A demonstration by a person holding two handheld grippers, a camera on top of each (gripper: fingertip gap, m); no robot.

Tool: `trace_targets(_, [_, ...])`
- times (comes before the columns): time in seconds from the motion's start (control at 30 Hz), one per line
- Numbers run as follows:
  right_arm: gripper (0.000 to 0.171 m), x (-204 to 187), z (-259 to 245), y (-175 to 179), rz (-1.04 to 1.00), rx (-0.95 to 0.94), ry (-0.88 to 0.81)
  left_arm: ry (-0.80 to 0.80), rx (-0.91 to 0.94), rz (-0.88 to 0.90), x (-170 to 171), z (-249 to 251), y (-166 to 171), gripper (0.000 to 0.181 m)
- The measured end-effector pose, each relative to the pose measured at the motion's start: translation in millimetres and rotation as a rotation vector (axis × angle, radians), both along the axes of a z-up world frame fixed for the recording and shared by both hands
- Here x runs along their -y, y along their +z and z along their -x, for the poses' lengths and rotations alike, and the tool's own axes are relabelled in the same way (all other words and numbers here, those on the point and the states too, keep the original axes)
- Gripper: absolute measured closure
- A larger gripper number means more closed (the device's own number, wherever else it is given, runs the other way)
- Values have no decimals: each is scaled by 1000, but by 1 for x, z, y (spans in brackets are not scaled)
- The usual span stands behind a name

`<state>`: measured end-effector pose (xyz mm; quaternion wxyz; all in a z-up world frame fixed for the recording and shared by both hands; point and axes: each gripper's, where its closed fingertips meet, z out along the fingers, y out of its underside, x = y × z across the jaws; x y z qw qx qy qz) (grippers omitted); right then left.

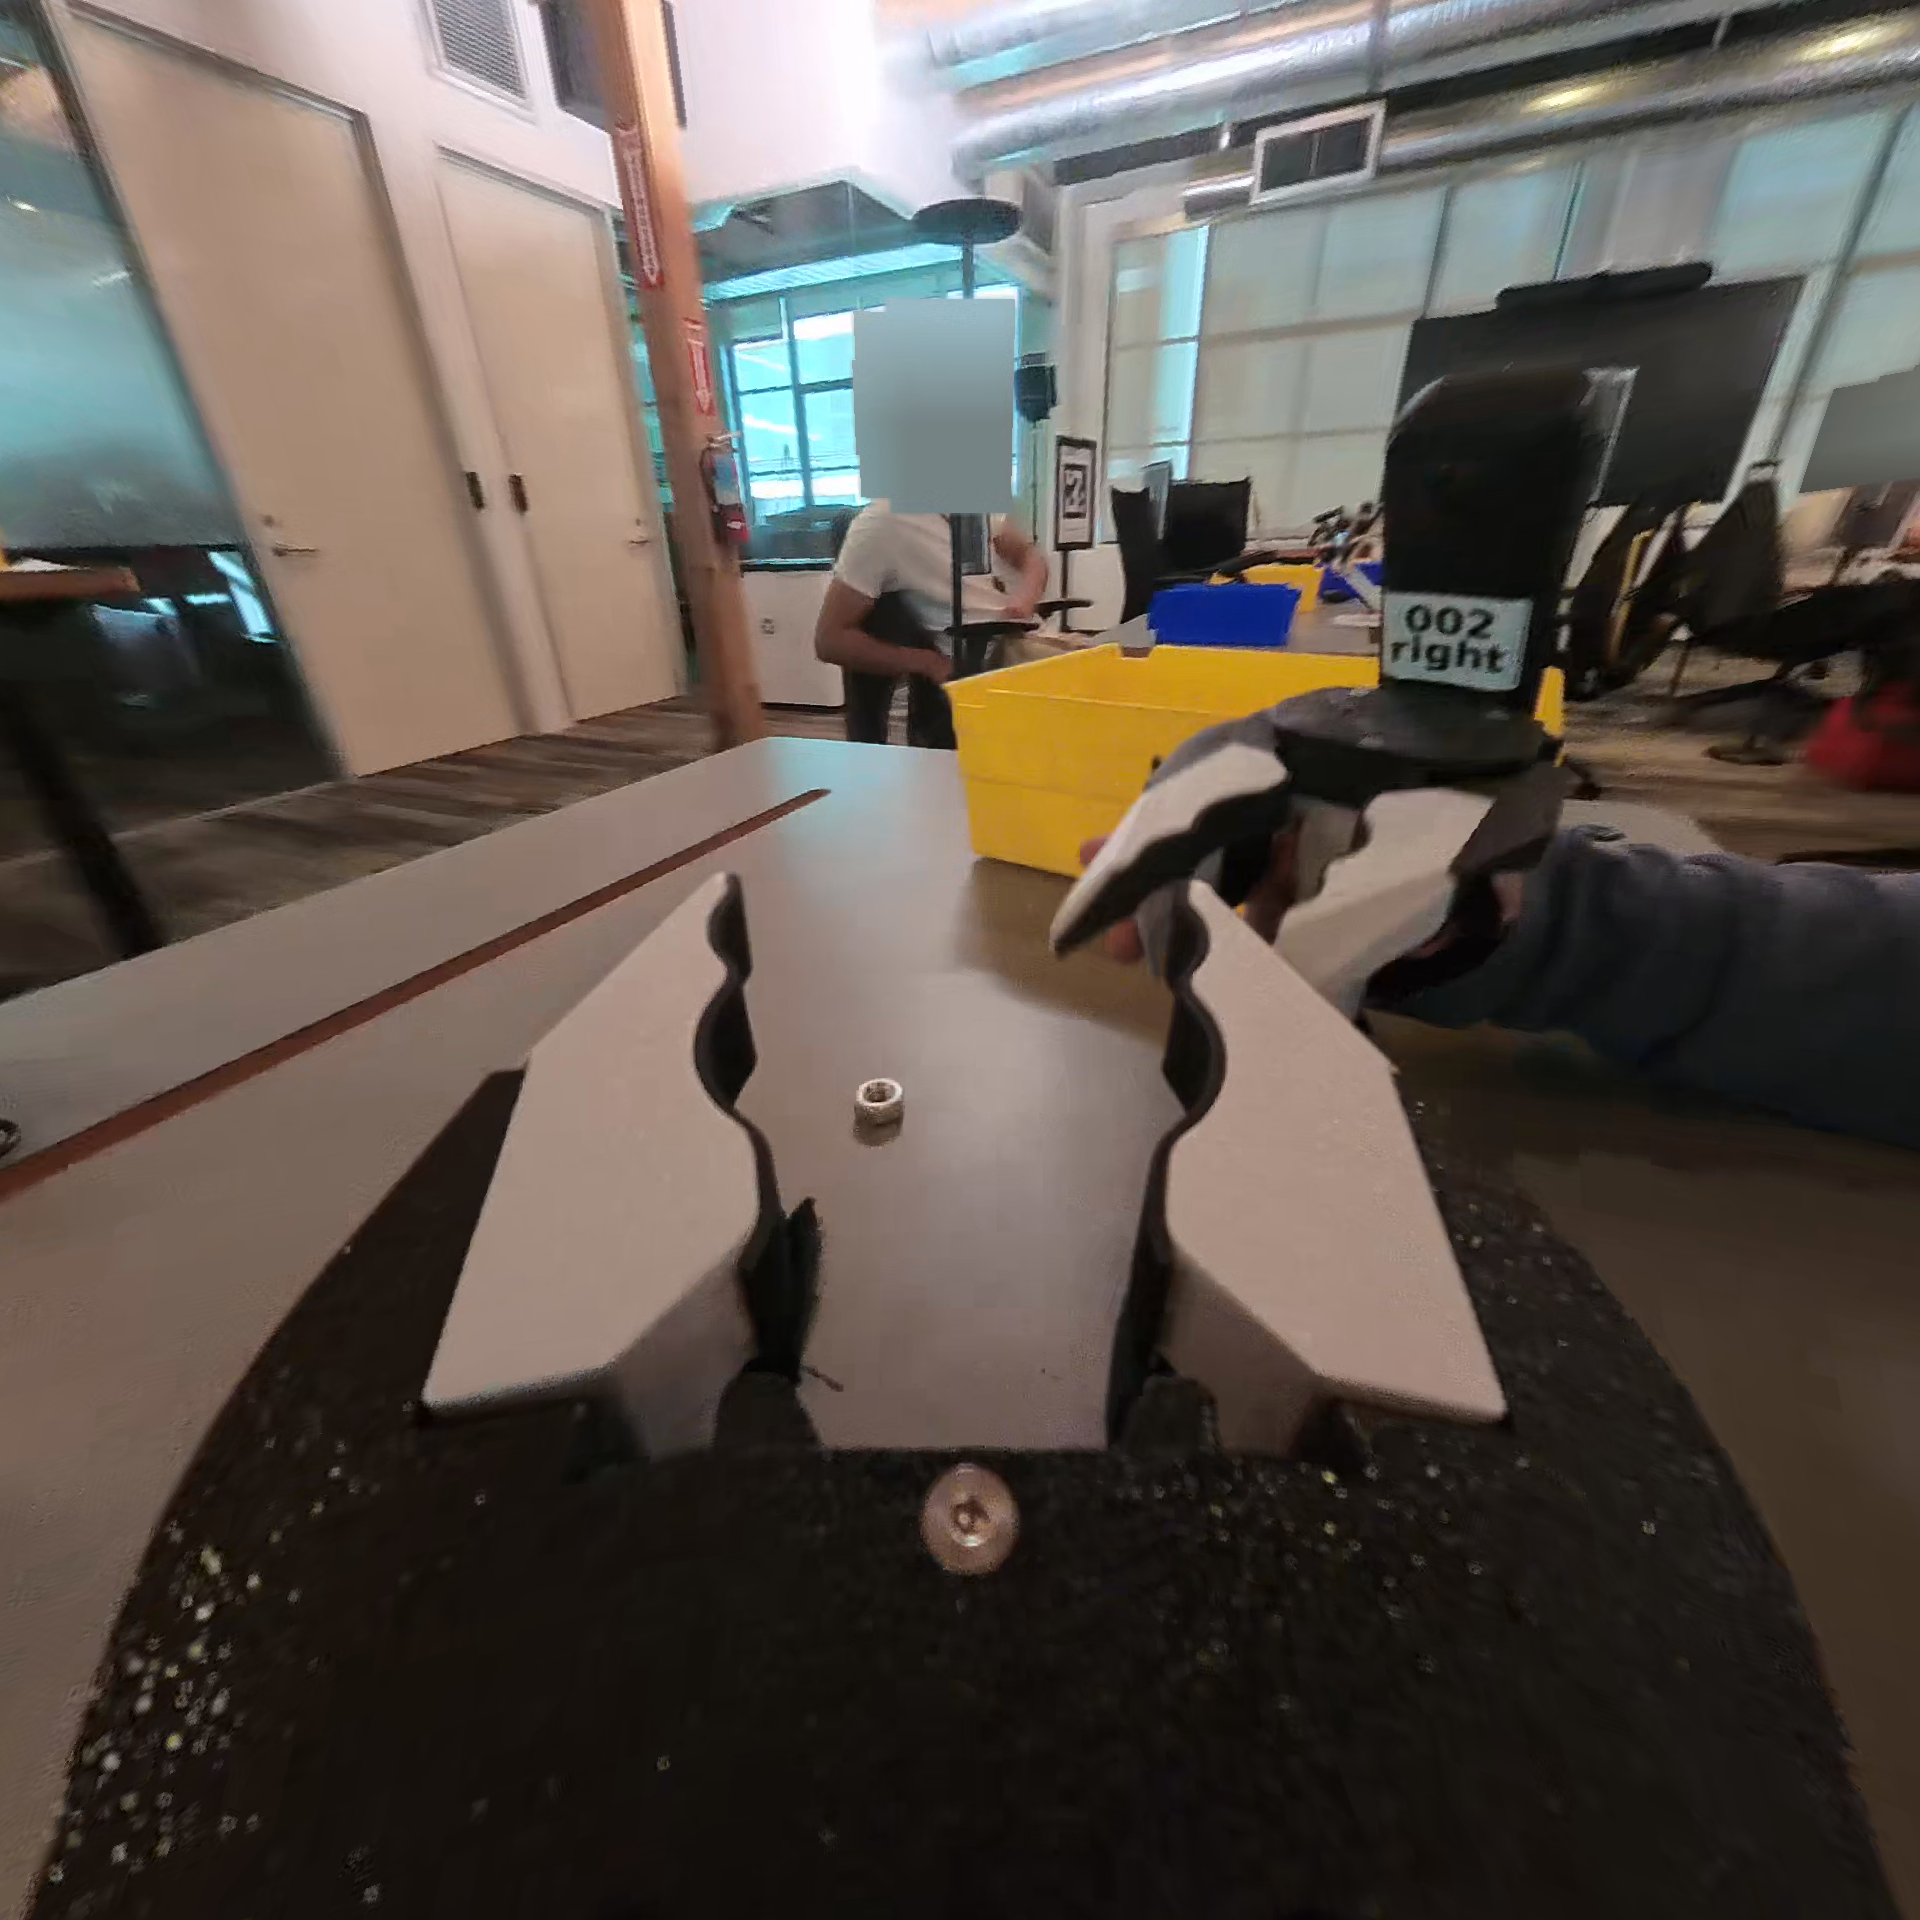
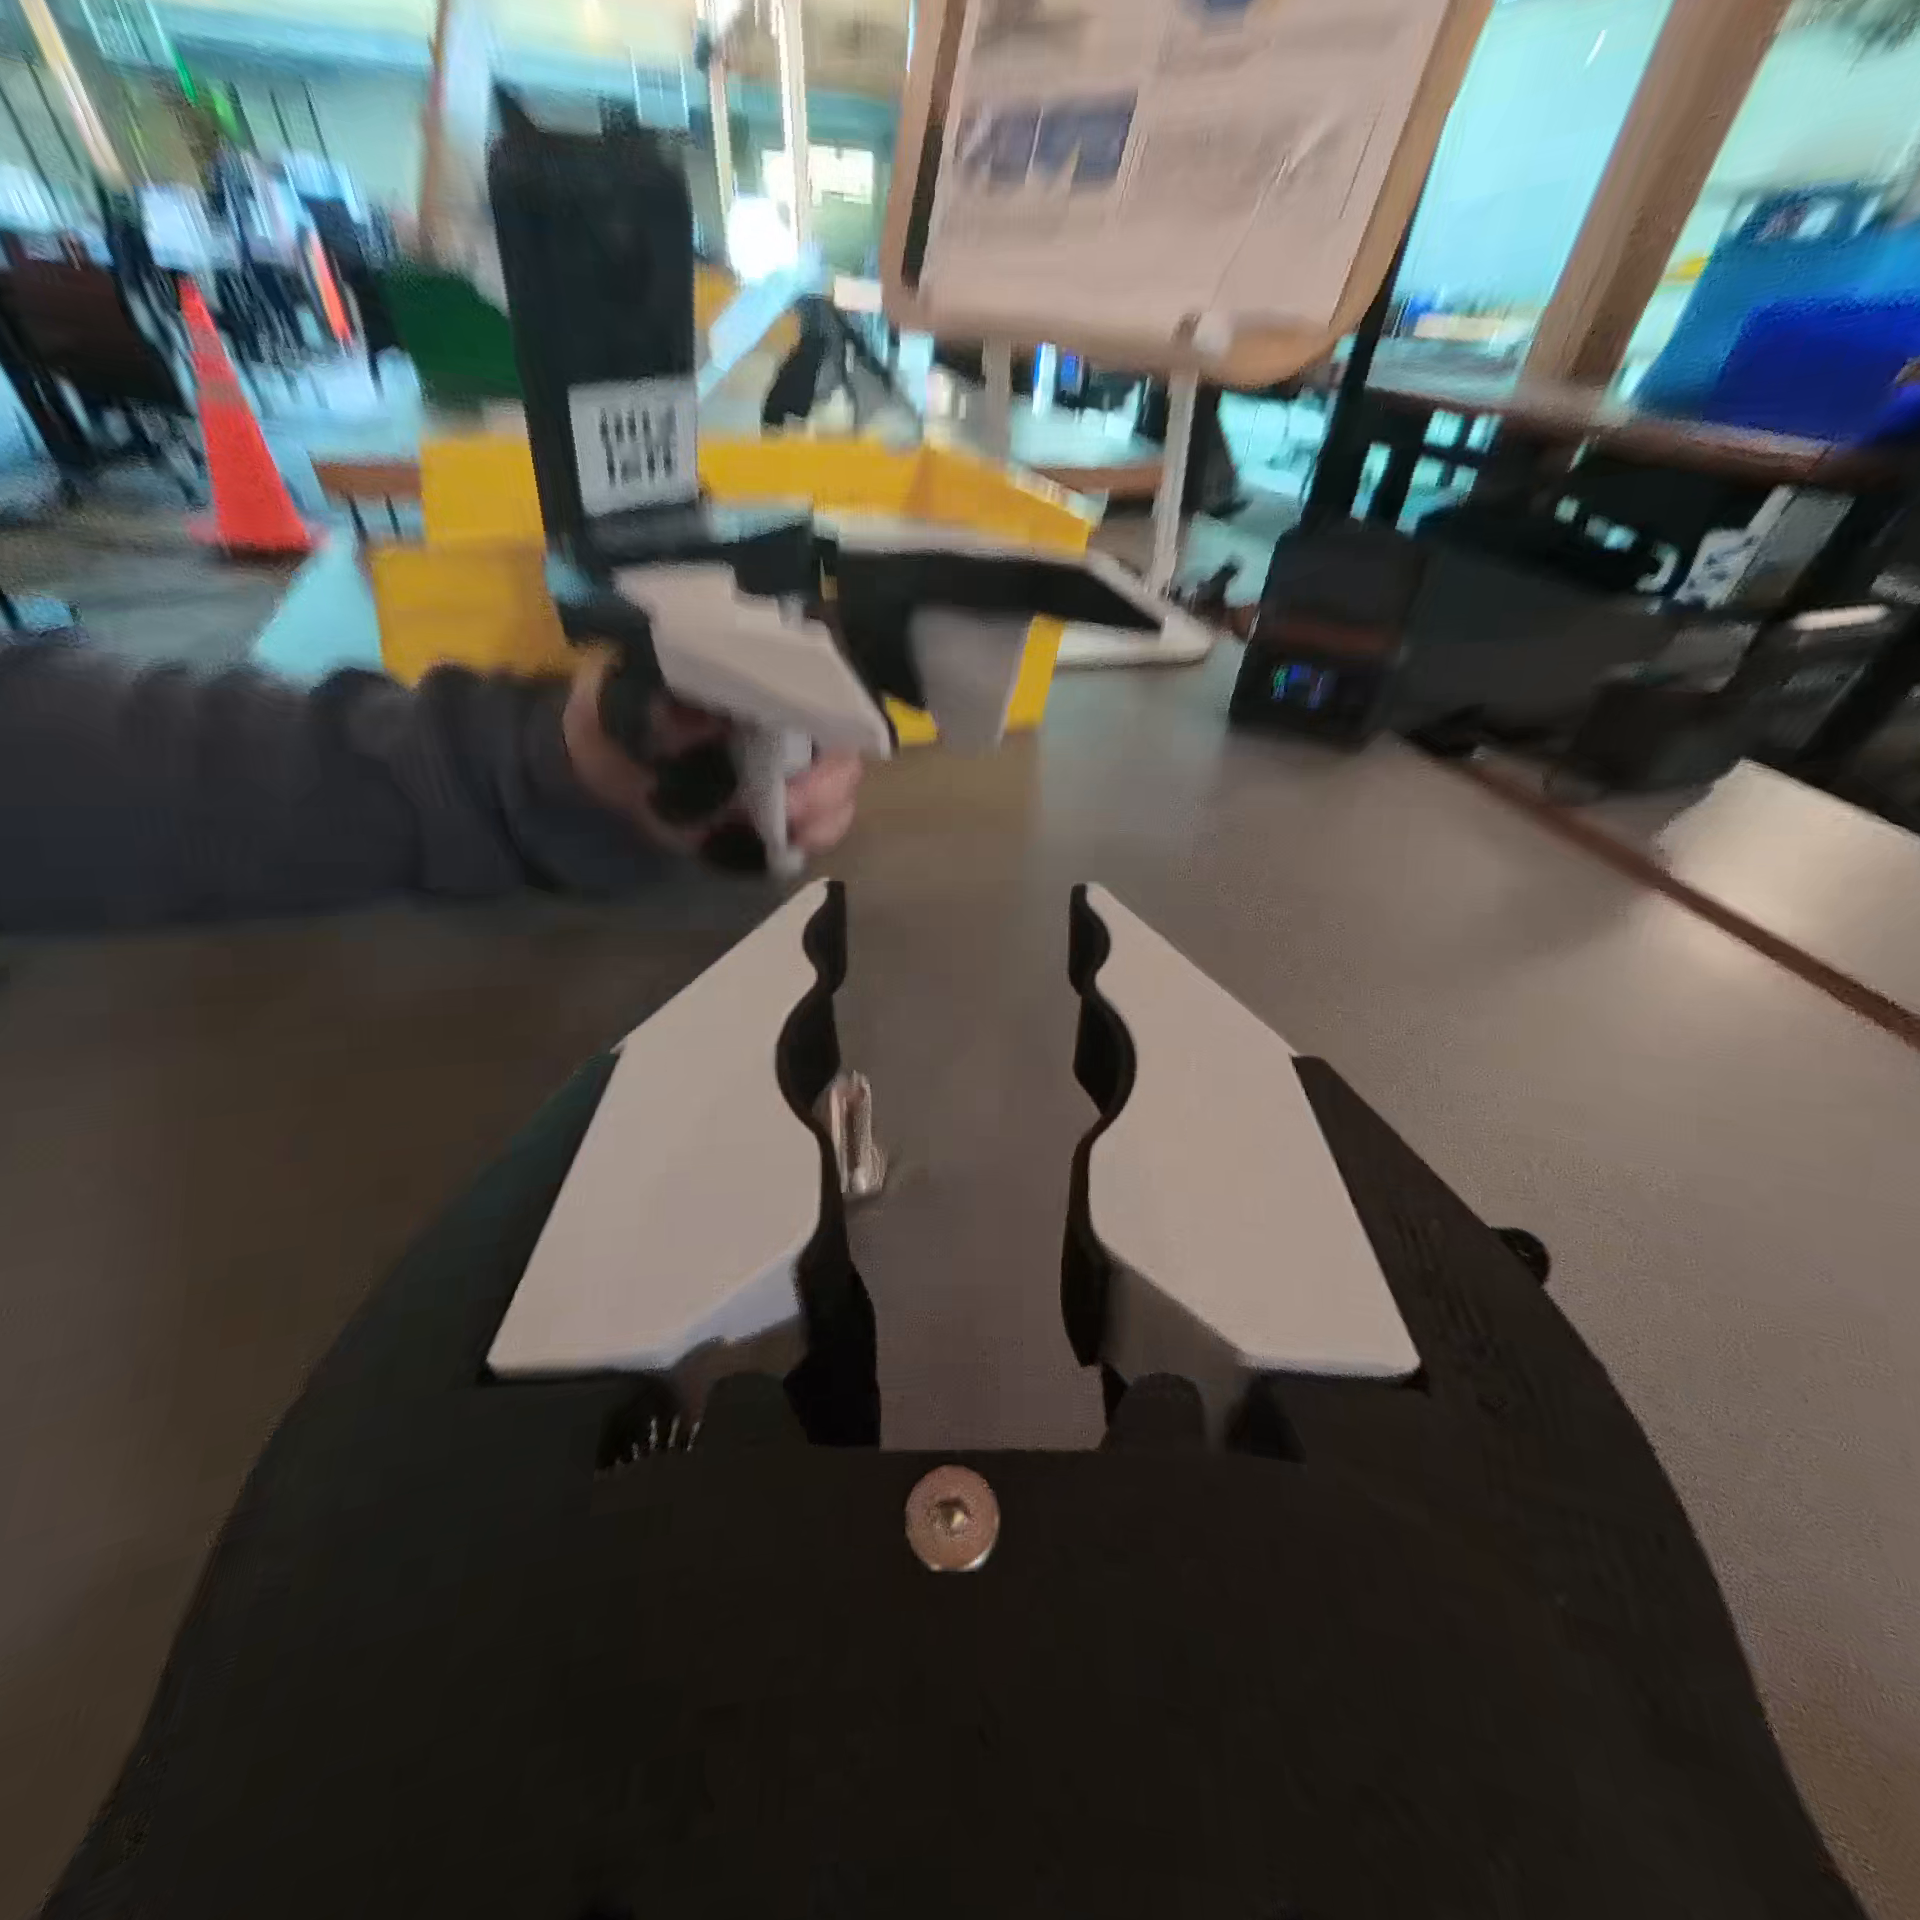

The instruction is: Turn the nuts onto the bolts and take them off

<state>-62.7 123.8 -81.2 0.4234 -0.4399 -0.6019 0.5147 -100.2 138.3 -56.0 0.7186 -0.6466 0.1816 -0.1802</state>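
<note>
We had both hand-held grippers out low and pointing forward. The left hand-held gripper [image 1: 961, 1049] was spread wide, white fingers [image 1: 623, 1143] well apart with nothing pinched between them. The right hand-held gripper [image 2: 956, 1060] sat with a narrower gap, not clamped on anything either. From the left wrist view we could see the right hand [image 1: 1299, 862] wrapped around its grip, dark sleeve [image 1: 1714, 966] stretched out sideways. The right wrist view was blurry, but the left hand [image 2: 727, 769] showed the same sort of pose.

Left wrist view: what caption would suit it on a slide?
Open left gripper straddles a lone nut lying on the grey table, yellow bin behind.
</note>
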Motion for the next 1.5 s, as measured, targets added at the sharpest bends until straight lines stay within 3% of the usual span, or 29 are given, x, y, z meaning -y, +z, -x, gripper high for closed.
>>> trace_targets(0.1, [147, 12, 0, -31, -75, 160, 68, 9, -46, 13, 3, 5, -7, 103])
trace_targets(0.3, [152, 25, 0, -61, -80, 346, 113, -55, -126, 65, 4, -8, -24, 99])
trace_targets(0.4, [163, 24, -1, -66, -108, 390, 106, -114, -121, 105, 6, -16, -30, 97])
trace_targets(0.73, [164, 40, -29, -4, 16, 119, 315, -490, -168, 328, 41, -72, -60, 133])
trace_targets(0.97, [164, 47, -31, -5, -17, 131, 360, -552, -218, 349, 50, -86, -66, 150])
trace_targets(1.07, [164, 49, -30, -3, -13, 121, 369, -586, -194, 332, 54, -86, -62, 165])
trace_targets(1.17, [164, 49, -29, 1, -6, 103, 370, -589, -169, 321, 54, -85, -59, 165])
trace_targets(1.23, [164, 49, -28, 3, 2, 93, 374, -568, -161, 317, 51, -83, -58, 155])
trace_targets(1.3, [164, 49, -27, 5, 11, 81, 372, -593, -156, 305, 54, -85, -56, 165])
trace_targets(1.4, [164, 46, -25, 9, 18, 53, 347, -574, -129, 295, 50, -82, -52, 165])
trace_targets(1.43, [159, 41, -22, 12, 25, 26, 313, -551, -110, 288, 47, -79, -50, 165])
trace_targets(1.5, [134, 18, -12, 27, 60, -70, 166, -479, -67, 266, 36, -68, -44, 166])
